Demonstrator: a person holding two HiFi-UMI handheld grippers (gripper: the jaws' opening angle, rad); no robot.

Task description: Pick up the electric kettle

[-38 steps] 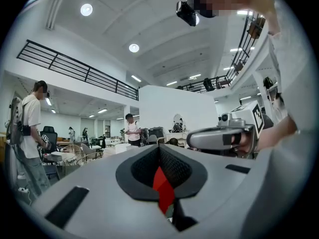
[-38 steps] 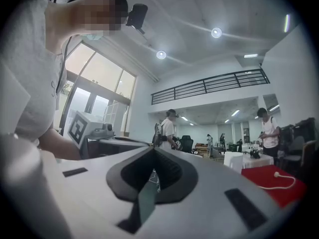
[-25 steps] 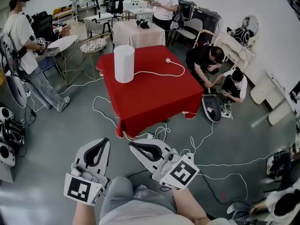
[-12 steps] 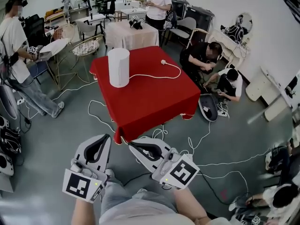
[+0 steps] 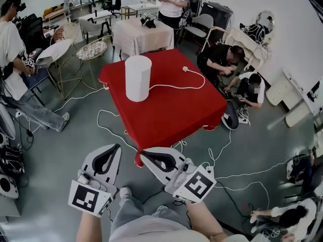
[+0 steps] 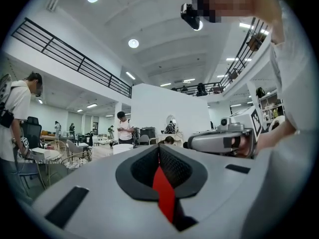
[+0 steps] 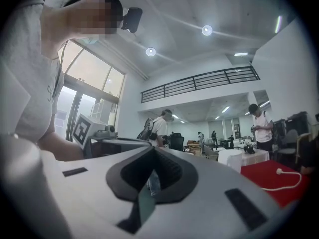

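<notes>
A white cylindrical electric kettle [image 5: 138, 78] stands upright on a table with a red cloth [image 5: 171, 112], near its far left part. Its white cord [image 5: 176, 87] runs across the cloth to a plug [image 5: 185, 69]. My left gripper [image 5: 116, 146] and right gripper [image 5: 143, 153] are held side by side low in the head view, short of the table's near corner and well away from the kettle. Both are shut with nothing in them. In the left gripper view, the left gripper [image 6: 158, 146] has its jaws together. In the right gripper view, the right gripper [image 7: 152, 151] likewise, with the red cloth [image 7: 279, 183] at the right.
White cables [image 5: 113, 130] loop over the grey floor around the table. Two people crouch at the table's right side [image 5: 229, 59], one stands at the far left [image 5: 12, 44], another behind [image 5: 174, 1]. A table with a beige cloth [image 5: 141, 34] and chairs [image 5: 91, 52] stand beyond.
The red table and kettle have come nearer and look larger in the head view. Both grippers have travelled forward with me towards the table, still shut and side by side.
</notes>
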